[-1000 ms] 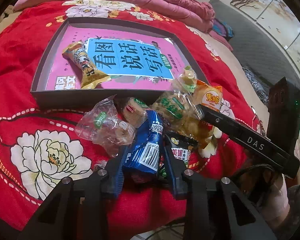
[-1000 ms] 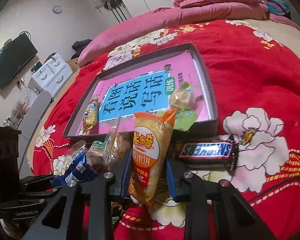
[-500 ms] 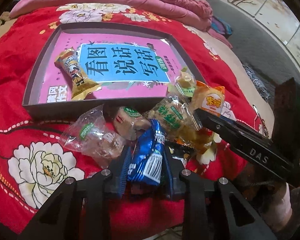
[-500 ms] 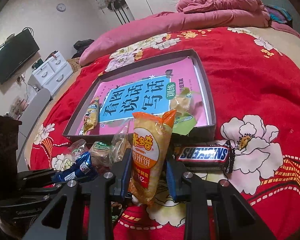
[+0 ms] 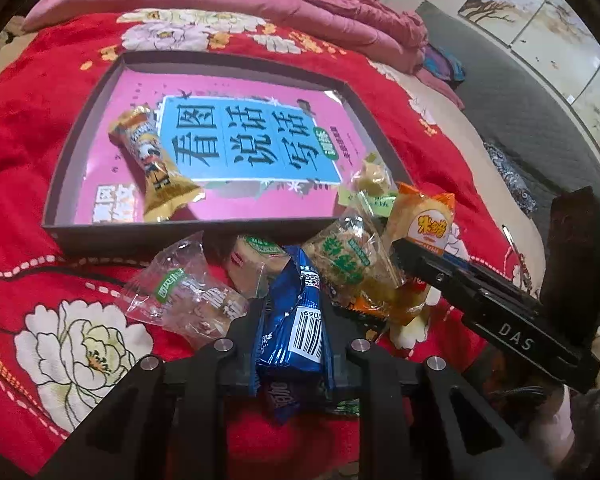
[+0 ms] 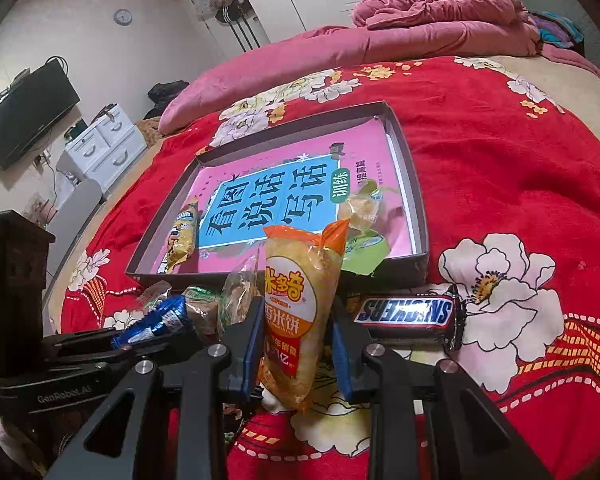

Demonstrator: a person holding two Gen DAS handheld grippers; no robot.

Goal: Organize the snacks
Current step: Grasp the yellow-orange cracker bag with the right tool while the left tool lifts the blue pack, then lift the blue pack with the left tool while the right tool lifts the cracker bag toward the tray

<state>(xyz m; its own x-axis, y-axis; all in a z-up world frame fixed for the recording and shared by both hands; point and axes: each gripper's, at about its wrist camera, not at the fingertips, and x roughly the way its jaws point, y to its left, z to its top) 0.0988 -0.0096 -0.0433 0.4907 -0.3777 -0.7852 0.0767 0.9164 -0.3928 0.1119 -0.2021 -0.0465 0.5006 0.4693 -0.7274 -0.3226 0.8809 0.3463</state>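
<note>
A blue foil snack packet (image 5: 296, 320) stands between the fingers of my left gripper (image 5: 292, 308), whose jaws are closing with the pads pressing its sides. My right gripper (image 6: 298, 312) is shut on an upright orange rice-cracker packet (image 6: 300, 292). Both hover over a pile of snacks just in front of the dark shallow tray (image 5: 140, 232). The tray is lined with a pink and blue book cover and holds a gold-wrapped candy (image 5: 152, 160) at its left and a pale wrapped sweet (image 6: 360, 212) at its near right corner.
Clear-wrapped cakes (image 5: 184, 296) and green-labelled packets (image 5: 344, 256) lie on the red floral bedspread before the tray. A Snickers bar (image 6: 406, 314) lies right of my right gripper. A pink duvet (image 6: 420, 24) is heaped at the far end of the bed, with a white drawer unit (image 6: 104, 144) beyond its left side.
My left gripper's fingers have drawn in against the blue packet and lifted it a little off the pile. The right gripper holds the orange packet as before.
</note>
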